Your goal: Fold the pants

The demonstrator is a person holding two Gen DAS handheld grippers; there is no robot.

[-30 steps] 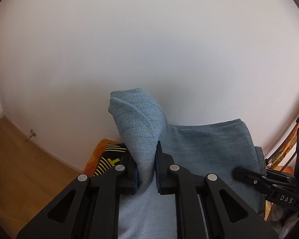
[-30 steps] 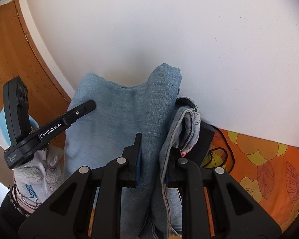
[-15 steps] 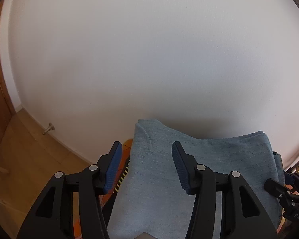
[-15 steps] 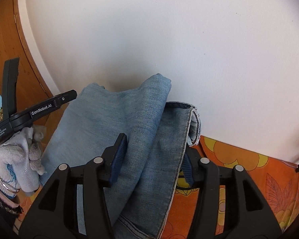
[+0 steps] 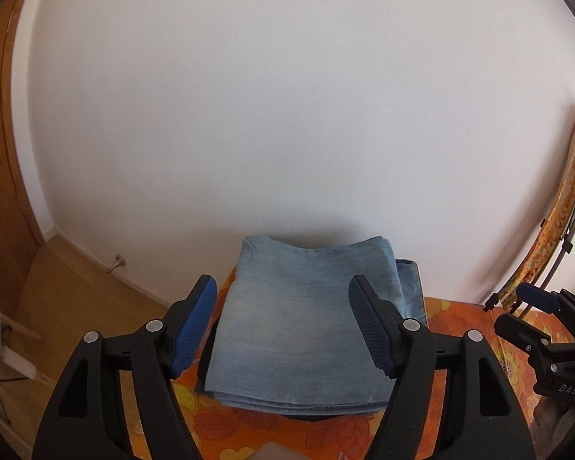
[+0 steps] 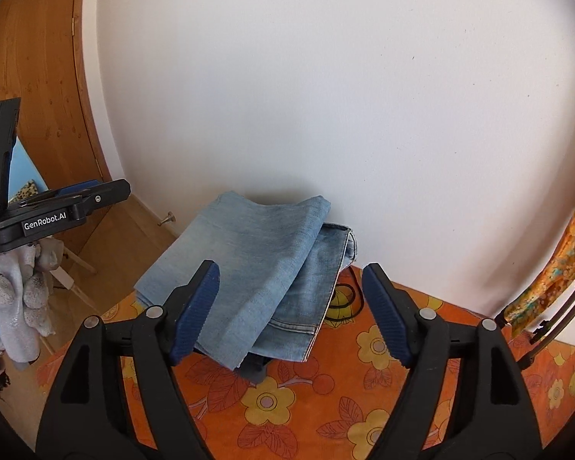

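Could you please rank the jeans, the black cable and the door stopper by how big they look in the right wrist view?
1. Jeans, by far the largest.
2. Black cable, a small loop beside the jeans.
3. Door stopper, smallest, though it sits farther from the camera, so its true size is unsure.

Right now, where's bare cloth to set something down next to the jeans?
Free: the orange floral cloth in front of and right of the folded jeans, out to the wall. Crowded: a black cable lies by the jeans' right edge at the wall, and the jeans' left edge reaches the cloth's edge.
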